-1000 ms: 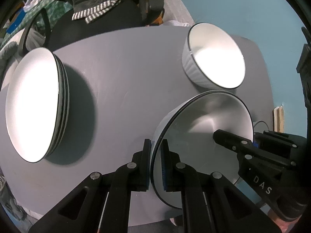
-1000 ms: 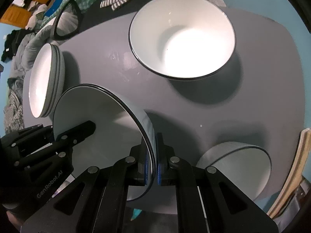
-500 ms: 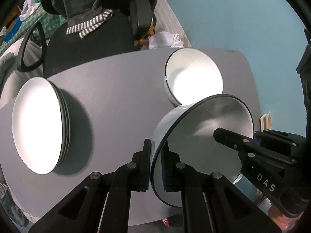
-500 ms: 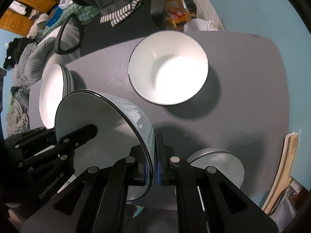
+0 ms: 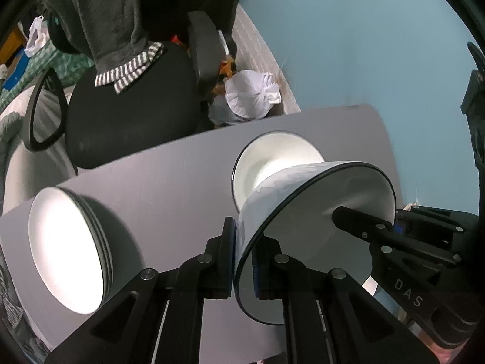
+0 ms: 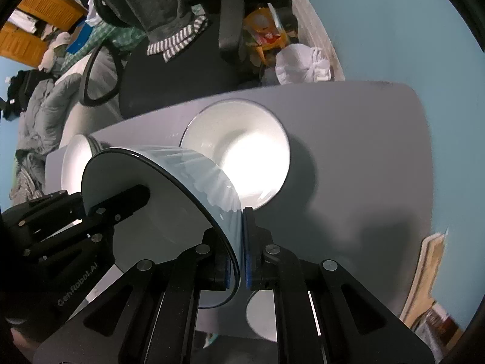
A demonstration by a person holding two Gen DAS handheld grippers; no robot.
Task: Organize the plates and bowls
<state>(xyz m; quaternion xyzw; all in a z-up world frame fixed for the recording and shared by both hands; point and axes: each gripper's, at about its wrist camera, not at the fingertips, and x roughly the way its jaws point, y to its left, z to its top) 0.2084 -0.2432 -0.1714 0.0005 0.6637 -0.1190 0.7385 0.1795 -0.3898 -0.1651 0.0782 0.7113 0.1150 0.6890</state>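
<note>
Both grippers hold one white bowl with a dark rim [image 5: 318, 221] by opposite sides of its rim, lifted above the grey table [image 5: 169, 188]. My left gripper [image 5: 244, 257] is shut on its left rim. My right gripper [image 6: 239, 248] is shut on its right rim, where the same bowl [image 6: 169, 209] shows. A second white bowl [image 5: 272, 163] stands on the table just beyond and below it, also in the right wrist view [image 6: 242, 157]. A stack of white plates [image 5: 69, 254] sits at the table's left.
A smaller bowl [image 6: 262, 315] sits on the table near its front edge, below my right gripper. A black office chair [image 5: 130, 112] with clothes draped on it stands behind the table. A white bag [image 5: 251, 97] lies on the floor beyond the table's far edge.
Both grippers have raised the held bowl well above the table and carried it toward the far bowl. The table and the plate stack look farther away.
</note>
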